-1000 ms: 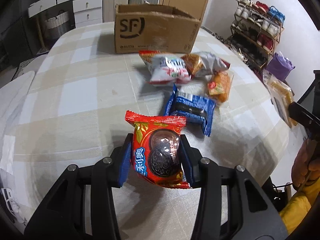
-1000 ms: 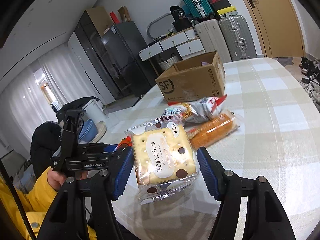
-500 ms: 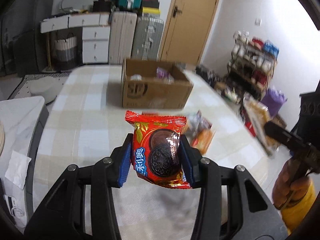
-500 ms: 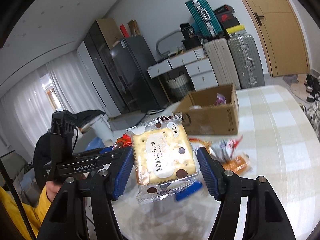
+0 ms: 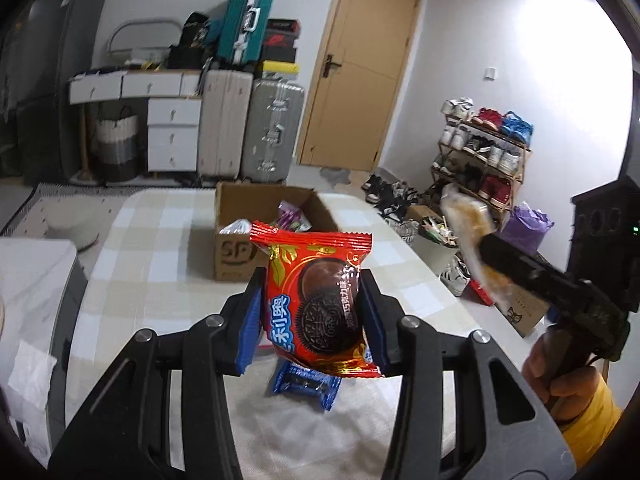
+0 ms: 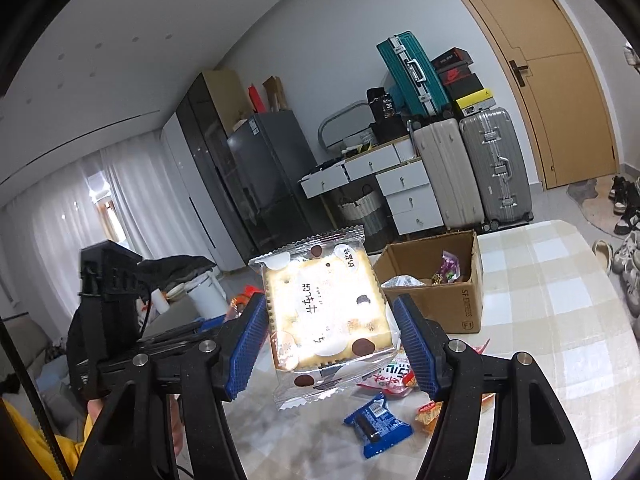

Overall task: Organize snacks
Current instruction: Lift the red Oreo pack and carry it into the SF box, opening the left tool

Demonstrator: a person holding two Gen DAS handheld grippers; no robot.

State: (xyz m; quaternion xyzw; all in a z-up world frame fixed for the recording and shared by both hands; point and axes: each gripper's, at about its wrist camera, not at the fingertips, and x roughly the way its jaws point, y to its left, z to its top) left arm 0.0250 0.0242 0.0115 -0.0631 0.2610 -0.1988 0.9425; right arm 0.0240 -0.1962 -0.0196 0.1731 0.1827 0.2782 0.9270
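Observation:
My left gripper [image 5: 311,322] is shut on a red Oreo packet [image 5: 316,300], held upright high above the checked table [image 5: 152,280]. My right gripper [image 6: 332,340] is shut on a clear-wrapped square cracker packet [image 6: 326,312], also lifted well above the table. An open cardboard box [image 5: 240,236] with several snacks inside stands at the table's far side, seen again as the cardboard box [image 6: 452,300] in the right wrist view. A blue cookie packet [image 5: 306,386] lies on the table below the left gripper; the blue cookie packet [image 6: 378,424] shows in the right wrist view too.
More snack bags [image 6: 394,378] lie beside the blue packet. The person's hand [image 5: 560,372] with a yellow sleeve holds the right gripper at the left wrist view's right edge. Suitcases [image 5: 256,132], drawers [image 5: 172,132], a door [image 5: 360,68] and a shoe rack [image 5: 480,148] stand behind the table.
Both grippers rose and tilted up with their packets still held. The table and loose snacks dropped lower in both views, and the inside of the box came into sight.

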